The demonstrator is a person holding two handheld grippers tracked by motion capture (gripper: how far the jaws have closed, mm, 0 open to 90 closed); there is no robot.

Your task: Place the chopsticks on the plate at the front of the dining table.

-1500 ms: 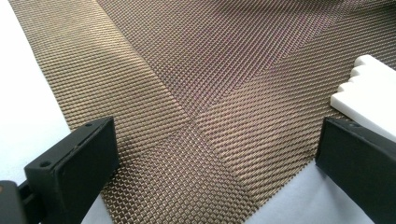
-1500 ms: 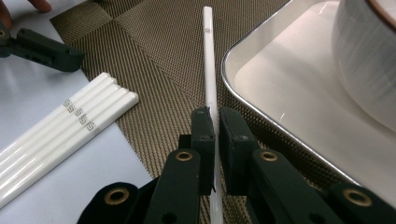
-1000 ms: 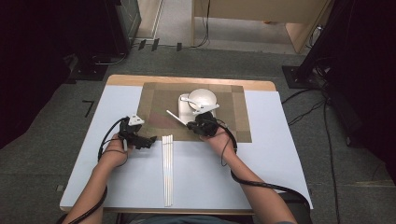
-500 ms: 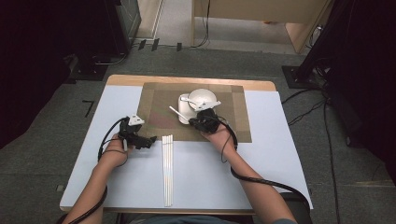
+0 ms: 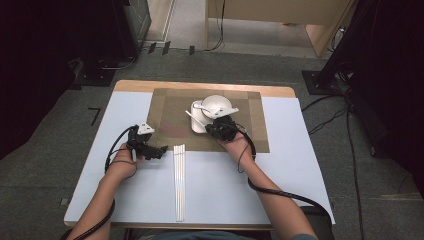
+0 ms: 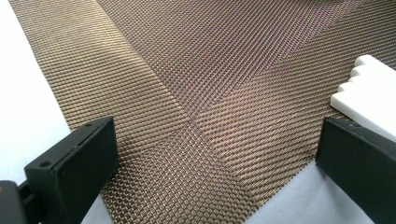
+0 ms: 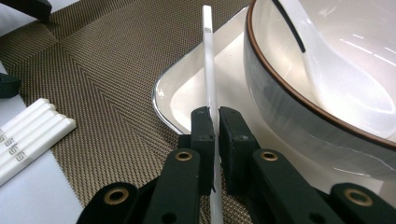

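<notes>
Chopstick [image 7: 209, 70], white, is pinched tight in my right gripper [image 7: 214, 122], slanting over the rectangular dish [image 7: 187, 100] beside the bowl [image 7: 299, 112] that has a spoon [image 7: 341, 79] in it. My left gripper [image 6: 210, 158] hangs wide open, holding nothing, over the woven placemat [image 6: 196, 70], near the remaining chopsticks [image 5: 179, 180].

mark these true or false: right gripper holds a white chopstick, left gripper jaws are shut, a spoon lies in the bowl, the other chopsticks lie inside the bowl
1. The right gripper holds a white chopstick. True; its jaws are closed on it.
2. The left gripper has its jaws shut. False; they stand wide apart over the woven placemat, with nothing between them.
3. A white spoon lies in the bowl. True.
4. The other chopsticks lie inside the bowl. False; they lie side by side on the white table, their far tips at the placemat's edge.
</notes>
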